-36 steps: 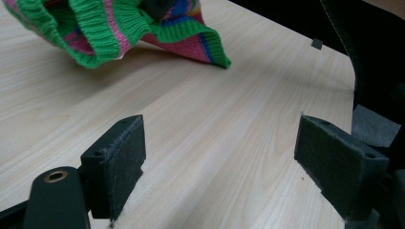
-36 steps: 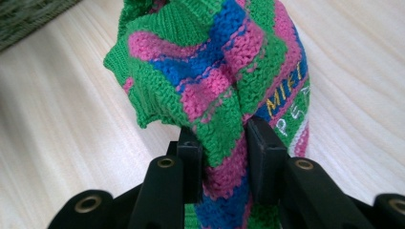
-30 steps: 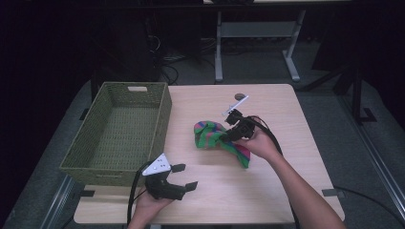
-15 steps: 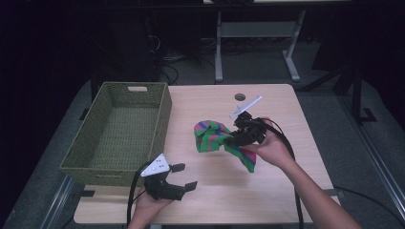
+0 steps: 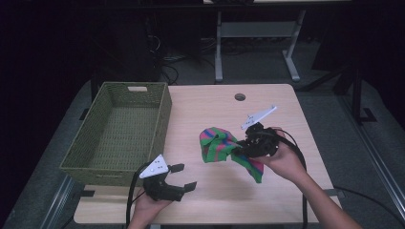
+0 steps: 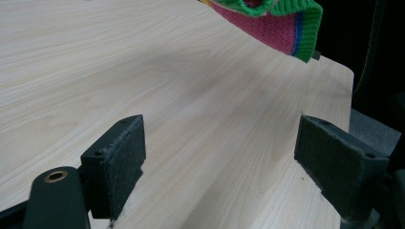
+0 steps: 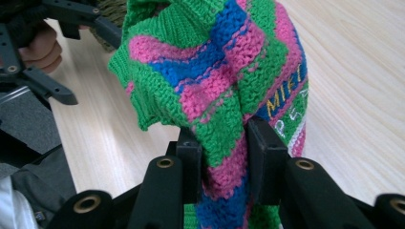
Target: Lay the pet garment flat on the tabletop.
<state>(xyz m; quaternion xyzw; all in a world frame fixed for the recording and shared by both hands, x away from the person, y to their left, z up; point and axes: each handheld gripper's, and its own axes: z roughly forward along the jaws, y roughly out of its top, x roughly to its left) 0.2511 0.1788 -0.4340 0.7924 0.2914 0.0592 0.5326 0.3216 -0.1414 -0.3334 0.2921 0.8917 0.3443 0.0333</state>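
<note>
Your R gripper has its jaws clamped on the striped knit garment, held bunched above mid-table right of the green wicker basket, while your L gripper rests w/ jaws wide apart on nothing near the wooden table front edge.
</note>
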